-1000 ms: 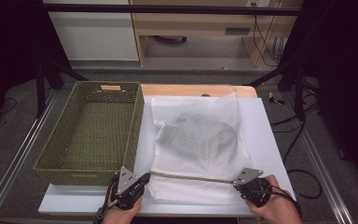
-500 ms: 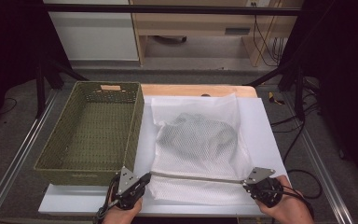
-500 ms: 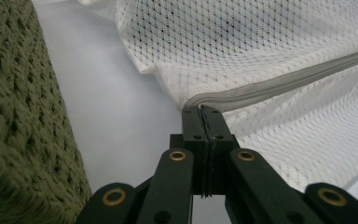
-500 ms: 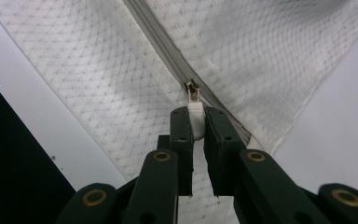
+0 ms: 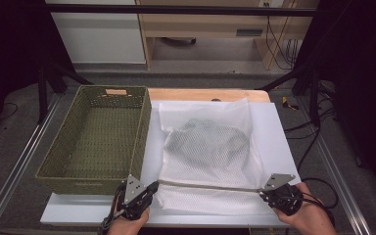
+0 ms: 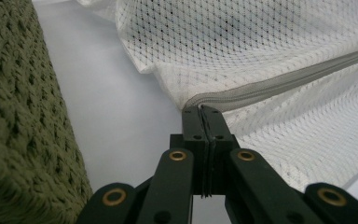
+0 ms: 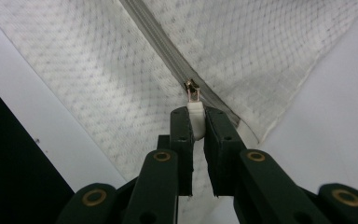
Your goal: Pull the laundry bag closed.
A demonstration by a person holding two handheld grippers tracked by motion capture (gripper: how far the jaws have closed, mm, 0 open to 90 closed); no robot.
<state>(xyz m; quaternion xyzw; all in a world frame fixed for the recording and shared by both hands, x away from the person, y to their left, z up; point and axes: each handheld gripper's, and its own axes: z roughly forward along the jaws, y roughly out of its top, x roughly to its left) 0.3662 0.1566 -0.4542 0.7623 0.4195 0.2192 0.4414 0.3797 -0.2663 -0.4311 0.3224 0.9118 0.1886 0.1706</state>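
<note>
Zipping the mesh bag shut on the desk

The desk (image 5: pixel 284 147) carries a green basket (image 5: pixel 98 137) at left and the white mesh bag (image 5: pixel 208 147) in the middle, dark clothing inside. Along the bag's near edge runs the zip (image 5: pixel 210 186). The left tool (image 6: pixel 202 112) is clamped tight on the zip's left end. The right tool (image 7: pixel 196 122), pinching the white pull tab (image 7: pixel 194 114), has drawn further right than a second ago, to the bag's right corner, so the zip looks all but closed.
</note>
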